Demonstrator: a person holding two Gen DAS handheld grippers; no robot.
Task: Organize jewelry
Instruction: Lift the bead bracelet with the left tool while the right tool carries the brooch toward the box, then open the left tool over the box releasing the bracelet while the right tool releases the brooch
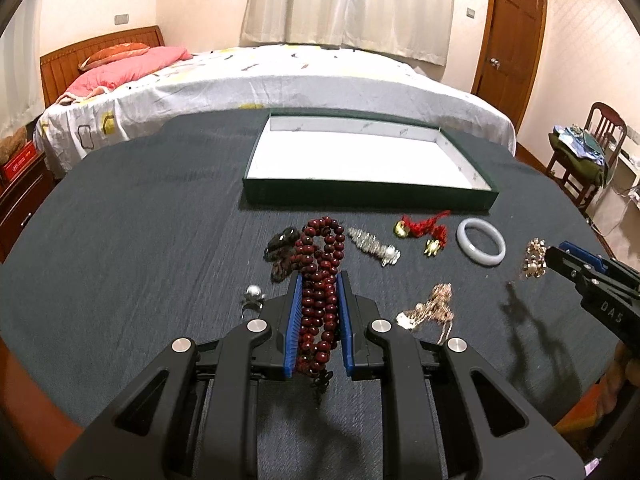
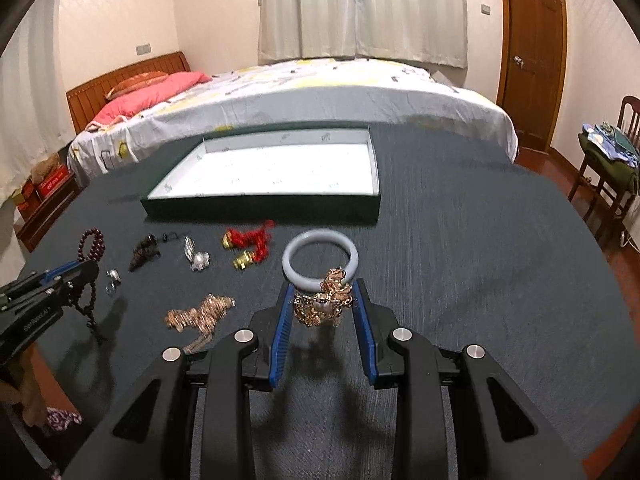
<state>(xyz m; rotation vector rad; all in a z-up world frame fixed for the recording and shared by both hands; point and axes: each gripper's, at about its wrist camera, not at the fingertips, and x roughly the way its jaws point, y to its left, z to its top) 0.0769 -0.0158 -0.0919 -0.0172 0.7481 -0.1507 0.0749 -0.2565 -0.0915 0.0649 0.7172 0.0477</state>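
Two claws: we hold one in each hand above the dark worktop [image 1: 120,220].
Left claw [image 1: 319,280]: we see its blue pads pinched narrow on a dark red bead strand [image 1: 320,304], which hangs between them, its upper loops spilling past the tips.
Right claw [image 2: 323,294]: we have it closed on a gold pearl ornament [image 2: 324,304], lifted clear of the cloth, its shadow below.
Green tray [image 1: 360,198]: we find it at the far side of the worktop, white inside, nothing in it.
White bangle [image 2: 320,260]: lying flat just beyond the right claw's tips.
Red cord with gold bells [image 1: 424,232]: between the bangle and a silver pearl piece [image 1: 374,246].
Rose-gold chain [image 1: 432,308]: heaped on the cloth between our two claws.
Small silver ring [image 1: 253,296]: just left of the left claw.
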